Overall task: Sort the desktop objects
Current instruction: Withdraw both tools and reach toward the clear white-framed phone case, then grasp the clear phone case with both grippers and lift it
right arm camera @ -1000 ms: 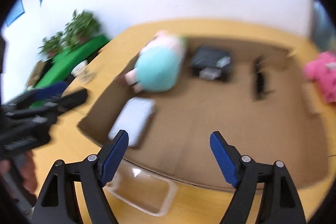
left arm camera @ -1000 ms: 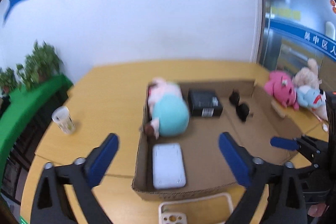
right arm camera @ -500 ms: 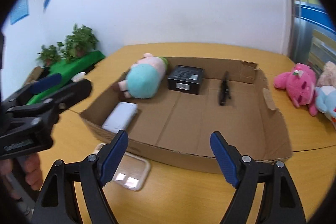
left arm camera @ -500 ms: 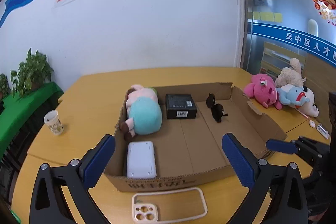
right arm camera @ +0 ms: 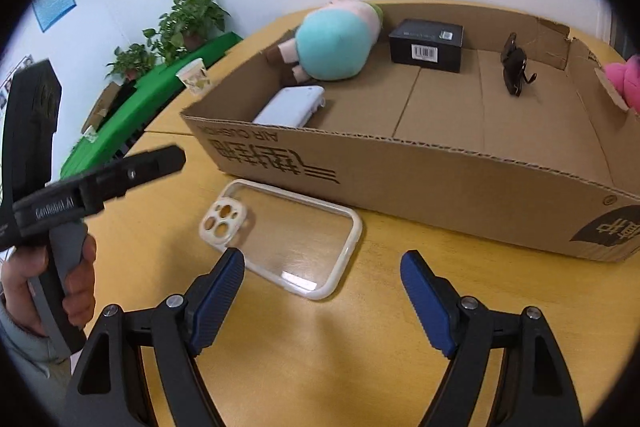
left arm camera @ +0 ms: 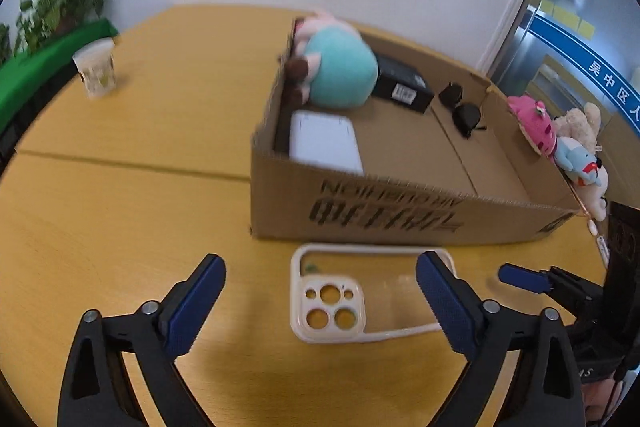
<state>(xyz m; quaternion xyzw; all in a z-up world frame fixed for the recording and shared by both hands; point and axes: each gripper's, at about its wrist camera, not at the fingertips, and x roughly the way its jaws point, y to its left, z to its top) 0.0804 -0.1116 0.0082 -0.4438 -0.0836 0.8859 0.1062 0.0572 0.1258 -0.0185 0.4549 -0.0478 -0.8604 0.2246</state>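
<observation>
A clear phone case (left arm camera: 352, 301) with a cream rim lies on the yellow table just in front of the cardboard box (left arm camera: 360, 211); it also shows in the right wrist view (right arm camera: 288, 237). My left gripper (left arm camera: 320, 291) is open and empty, its fingers either side of the case. My right gripper (right arm camera: 322, 279) is open and empty, just short of the case. The box (right arm camera: 460, 183) holds a teal plush (right arm camera: 334, 43), a black box (right arm camera: 426, 45), sunglasses (right arm camera: 514, 69) and a white device (right arm camera: 290, 105).
A paper cup (left arm camera: 96, 71) stands at the far left of the table, near a green ledge with plants (left arm camera: 60, 3). Several plush toys (left arm camera: 560, 139) lie right of the box. The left gripper's body (right arm camera: 100, 183) shows in the right view.
Both grippers have dropped low and pulled back toward the table's near side. The phone case now lies between the left gripper's fingers. Both stay open.
</observation>
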